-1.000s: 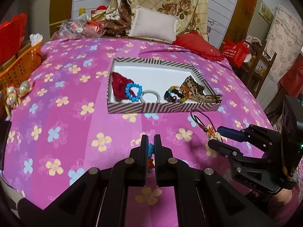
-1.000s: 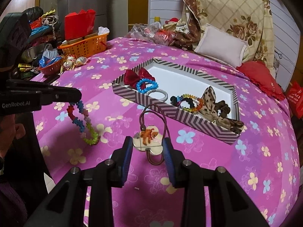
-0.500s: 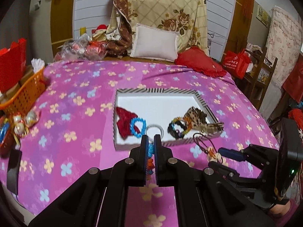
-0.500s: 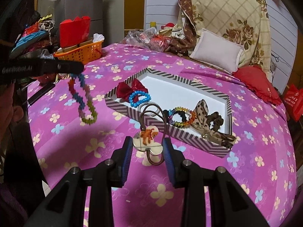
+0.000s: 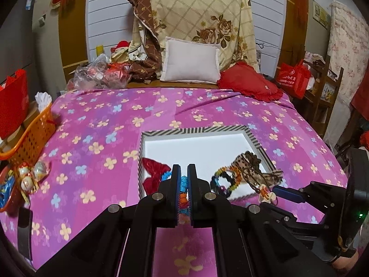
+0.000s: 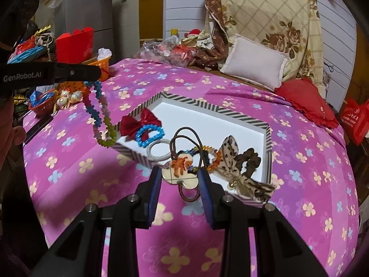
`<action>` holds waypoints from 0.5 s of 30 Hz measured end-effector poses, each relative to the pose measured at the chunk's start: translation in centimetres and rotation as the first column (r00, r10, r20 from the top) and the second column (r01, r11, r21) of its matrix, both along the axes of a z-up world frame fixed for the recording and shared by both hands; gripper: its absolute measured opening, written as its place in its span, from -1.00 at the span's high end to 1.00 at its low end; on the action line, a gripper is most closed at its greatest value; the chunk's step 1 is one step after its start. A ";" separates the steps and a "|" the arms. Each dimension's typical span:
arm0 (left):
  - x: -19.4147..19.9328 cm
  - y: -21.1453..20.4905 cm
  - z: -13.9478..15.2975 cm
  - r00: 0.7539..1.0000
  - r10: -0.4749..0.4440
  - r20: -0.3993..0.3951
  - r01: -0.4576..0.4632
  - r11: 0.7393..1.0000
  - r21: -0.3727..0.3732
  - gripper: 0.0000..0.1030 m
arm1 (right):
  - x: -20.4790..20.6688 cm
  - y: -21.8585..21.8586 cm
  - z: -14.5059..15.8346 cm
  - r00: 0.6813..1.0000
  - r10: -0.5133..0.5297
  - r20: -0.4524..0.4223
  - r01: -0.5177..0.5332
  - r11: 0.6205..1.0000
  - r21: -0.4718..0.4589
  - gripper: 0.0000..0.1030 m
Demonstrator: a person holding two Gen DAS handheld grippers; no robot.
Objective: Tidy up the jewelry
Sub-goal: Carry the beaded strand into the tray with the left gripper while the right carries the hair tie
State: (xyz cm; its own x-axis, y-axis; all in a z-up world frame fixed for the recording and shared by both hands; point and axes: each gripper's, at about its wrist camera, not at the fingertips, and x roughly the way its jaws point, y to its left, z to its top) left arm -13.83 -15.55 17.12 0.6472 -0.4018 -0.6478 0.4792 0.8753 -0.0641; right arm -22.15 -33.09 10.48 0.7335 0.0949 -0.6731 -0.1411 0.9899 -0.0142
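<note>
Left gripper (image 5: 183, 191): fingers pinch a multicoloured bead bracelet (image 6: 99, 115), which dangles above the bedspread (image 6: 76, 161).
Right gripper (image 6: 180, 181): fingers clamp a round charm hair tie (image 6: 179, 169).
Striped tray (image 6: 235, 115): on the bed just beyond both grippers; holds a red bow (image 6: 138, 122), blue bracelet (image 6: 150, 133), leopard scrunchie (image 6: 233, 154).
White pillow (image 5: 190, 63): at the bed's far end.

Magenta bedspread (image 6: 207, 242) with yellow and blue flower print. On it, a black-and-white striped box (image 6: 239, 113), white inside. In the box: red bow (image 6: 140, 122), blue bead bracelet (image 6: 148, 133), leopard-print scrunchie (image 6: 230, 152).
</note>
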 end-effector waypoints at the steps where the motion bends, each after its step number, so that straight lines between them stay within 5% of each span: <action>1: 0.4 -0.2 0.1 1.000 0.004 0.002 -0.004 1.000 0.000 1.00 | 0.3 -0.2 0.1 1.000 -0.004 0.001 0.004 1.000 0.005 0.35; 15: 4.8 -2.2 -1.4 0.999 0.030 -0.026 -0.030 1.000 0.001 1.00 | 5.0 -1.5 -0.5 0.999 -0.031 -0.024 0.032 0.999 0.030 0.35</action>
